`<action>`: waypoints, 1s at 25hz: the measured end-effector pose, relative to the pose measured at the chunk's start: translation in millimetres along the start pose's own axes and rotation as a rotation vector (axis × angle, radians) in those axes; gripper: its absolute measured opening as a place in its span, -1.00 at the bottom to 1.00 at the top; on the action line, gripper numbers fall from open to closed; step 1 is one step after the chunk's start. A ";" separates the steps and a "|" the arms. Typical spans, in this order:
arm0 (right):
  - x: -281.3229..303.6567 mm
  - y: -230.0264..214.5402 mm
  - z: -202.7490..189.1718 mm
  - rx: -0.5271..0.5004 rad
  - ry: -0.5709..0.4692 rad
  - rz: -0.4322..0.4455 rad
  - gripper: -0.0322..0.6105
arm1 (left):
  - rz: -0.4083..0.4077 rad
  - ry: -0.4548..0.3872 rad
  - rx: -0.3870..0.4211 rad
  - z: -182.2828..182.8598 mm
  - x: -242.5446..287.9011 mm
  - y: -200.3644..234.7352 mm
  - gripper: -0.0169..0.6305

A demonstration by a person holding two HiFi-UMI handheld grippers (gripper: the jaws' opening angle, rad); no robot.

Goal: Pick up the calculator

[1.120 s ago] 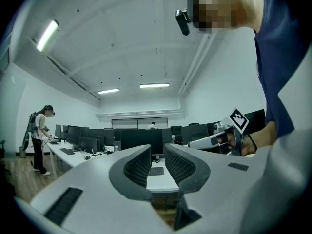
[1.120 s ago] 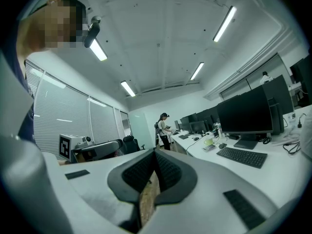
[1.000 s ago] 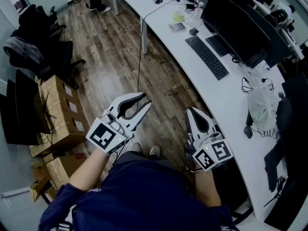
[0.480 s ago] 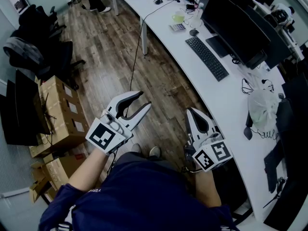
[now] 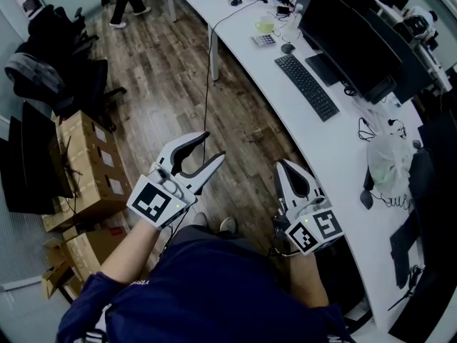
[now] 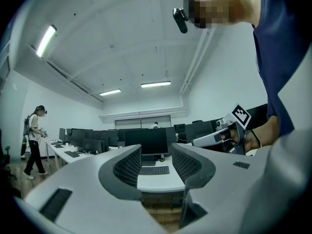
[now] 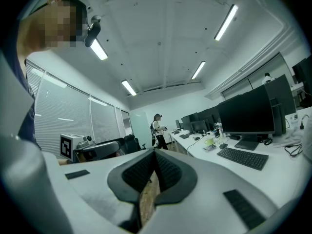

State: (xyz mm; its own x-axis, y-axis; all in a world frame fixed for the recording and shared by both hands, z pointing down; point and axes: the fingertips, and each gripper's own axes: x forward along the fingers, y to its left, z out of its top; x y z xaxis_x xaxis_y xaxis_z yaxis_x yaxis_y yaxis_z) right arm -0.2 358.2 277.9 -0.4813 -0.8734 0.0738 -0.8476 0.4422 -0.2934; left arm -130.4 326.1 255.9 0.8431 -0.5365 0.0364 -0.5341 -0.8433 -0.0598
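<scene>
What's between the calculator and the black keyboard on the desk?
A small dark computer mouse lies between the small grey calculator and the long black keyboard; the head view shows it.

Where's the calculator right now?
In the head view the calculator lies near the top, right of centre, on the white desk, just below the green cup and beside the mouse, beyond the keyboard.

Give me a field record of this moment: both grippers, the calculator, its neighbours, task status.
left gripper: open, jaws have just been opening, nothing between them
right gripper: shut, empty
calculator: lying flat on the white desk, far from both grippers
neighbours: green cup just beyond it, mouse to its right in the head view, keyboard nearer the person
task status: calculator not yet reached
</scene>
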 end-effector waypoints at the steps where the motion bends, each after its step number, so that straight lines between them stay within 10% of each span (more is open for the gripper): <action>1: -0.2 -0.4 0.3 0.000 -0.001 0.001 -0.89 | 0.004 -0.002 -0.002 0.8 0.4 0.0 -0.34; 25: -21.8 -26.9 -3.3 0.009 0.001 0.016 -0.89 | 0.071 -0.002 0.012 -3.6 13.6 -14.3 -0.24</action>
State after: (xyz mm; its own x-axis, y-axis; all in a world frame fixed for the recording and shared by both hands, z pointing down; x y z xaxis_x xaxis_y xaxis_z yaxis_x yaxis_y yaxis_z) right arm 32.4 366.1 287.4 -0.4946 -0.8663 0.0700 -0.8380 0.4540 -0.3027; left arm -111.5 330.8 260.8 0.8034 -0.5947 0.0294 -0.5915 -0.8028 -0.0746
